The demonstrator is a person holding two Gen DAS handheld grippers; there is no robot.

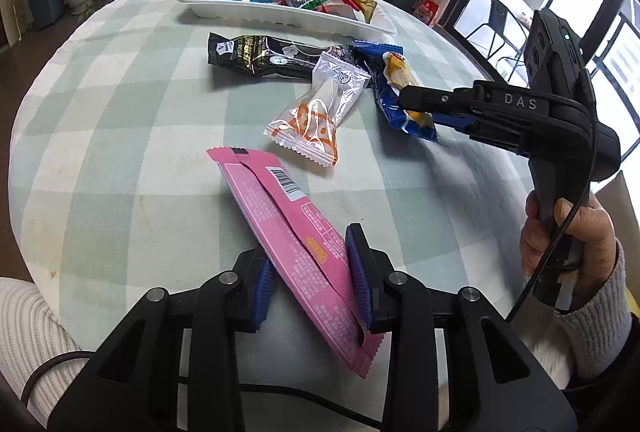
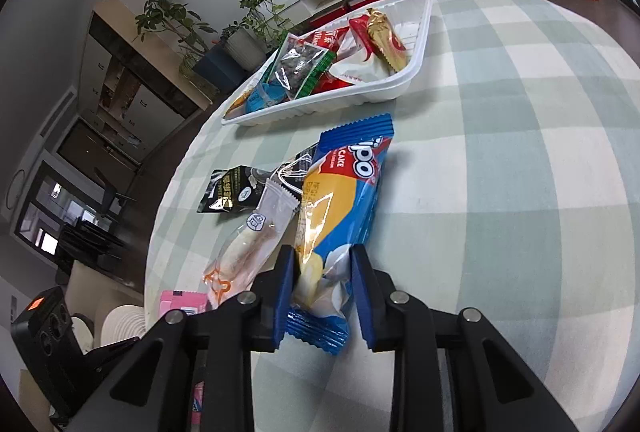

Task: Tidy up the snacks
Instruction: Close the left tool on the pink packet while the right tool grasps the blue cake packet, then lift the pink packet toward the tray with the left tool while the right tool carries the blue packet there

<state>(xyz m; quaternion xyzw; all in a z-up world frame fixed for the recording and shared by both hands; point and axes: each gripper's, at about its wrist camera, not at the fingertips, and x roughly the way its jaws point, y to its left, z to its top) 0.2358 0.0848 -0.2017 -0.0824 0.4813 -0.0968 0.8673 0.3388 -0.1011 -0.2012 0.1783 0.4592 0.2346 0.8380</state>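
Note:
A pink snack packet [image 1: 276,216] lies slanted on the checked tablecloth, and my left gripper [image 1: 310,280] is shut on its near end, with a blue pad against each side. My right gripper [image 2: 324,292] is shut on the near end of a blue and yellow cake packet [image 2: 344,192], which puckers between the pads. In the left wrist view this right gripper [image 1: 408,100] reaches in from the right onto the same blue packet [image 1: 394,70]. A white tray [image 1: 288,14] holding several snacks stands at the far side of the table.
A clear packet with orange print [image 1: 320,112] and a black packet [image 1: 256,56] lie between the held packets and the tray [image 2: 384,88]. A person's hand [image 1: 568,232] grips the right handle. Potted plants and a low white shelf stand beyond the table.

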